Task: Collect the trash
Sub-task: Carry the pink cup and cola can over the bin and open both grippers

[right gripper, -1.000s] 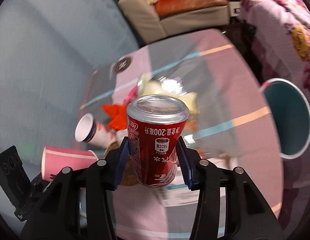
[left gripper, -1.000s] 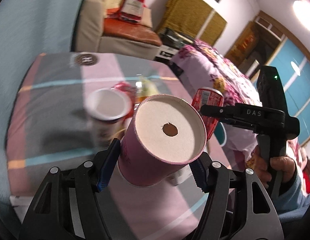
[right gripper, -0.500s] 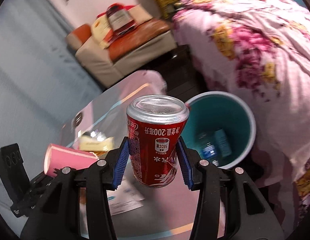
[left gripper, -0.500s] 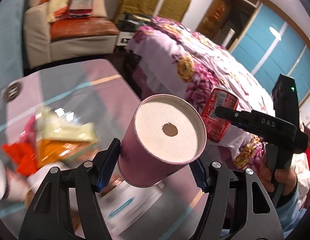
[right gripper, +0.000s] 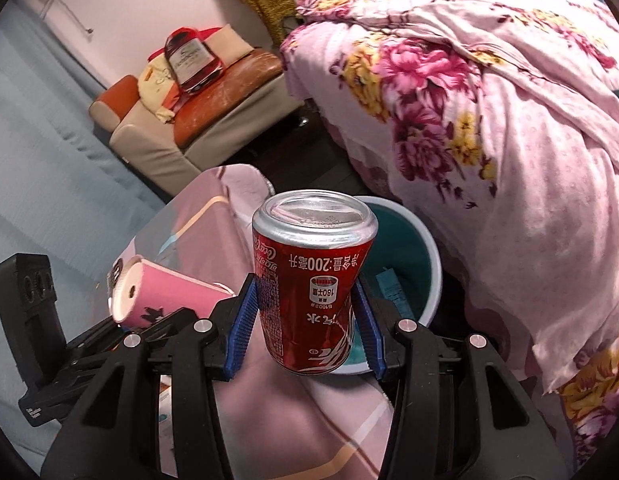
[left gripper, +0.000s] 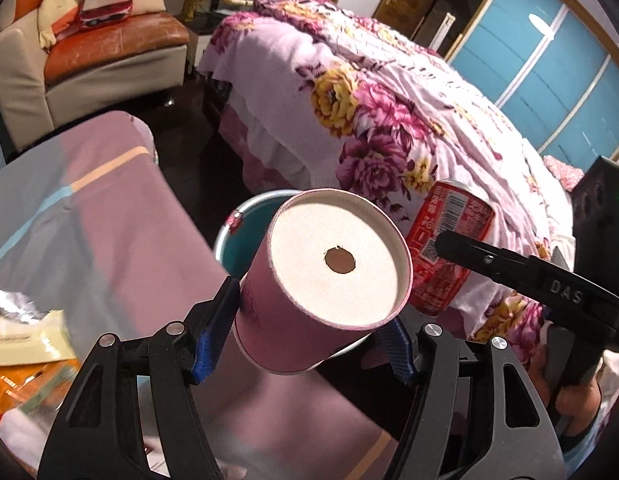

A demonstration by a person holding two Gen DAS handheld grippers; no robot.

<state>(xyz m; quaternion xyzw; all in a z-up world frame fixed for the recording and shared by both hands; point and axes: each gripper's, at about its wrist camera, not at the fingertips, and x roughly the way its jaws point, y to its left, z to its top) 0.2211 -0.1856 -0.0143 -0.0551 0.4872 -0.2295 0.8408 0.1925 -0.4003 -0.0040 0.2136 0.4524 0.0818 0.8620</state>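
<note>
My left gripper (left gripper: 305, 340) is shut on a pink paper cup (left gripper: 325, 288), bottom end toward the camera, held above the table edge in front of a teal trash bin (left gripper: 239, 236). My right gripper (right gripper: 305, 340) is shut on a red soda can (right gripper: 309, 280), held upside down just in front of the bin (right gripper: 413, 264). The can also shows in the left wrist view (left gripper: 449, 256), to the right of the cup. The cup shows in the right wrist view (right gripper: 161, 296), to the left of the can. The bin holds some trash.
A table with a pink and grey striped cloth (left gripper: 89, 248) lies to the left, with wrappers (left gripper: 25, 344) on it. A bed with a floral cover (left gripper: 389, 120) stands behind the bin. A sofa (left gripper: 89, 56) is at the far left.
Both grippers have swung right, away from the table's trash pile and toward the bin. The bin is now close behind the cup and the can. Both grips are unchanged.
</note>
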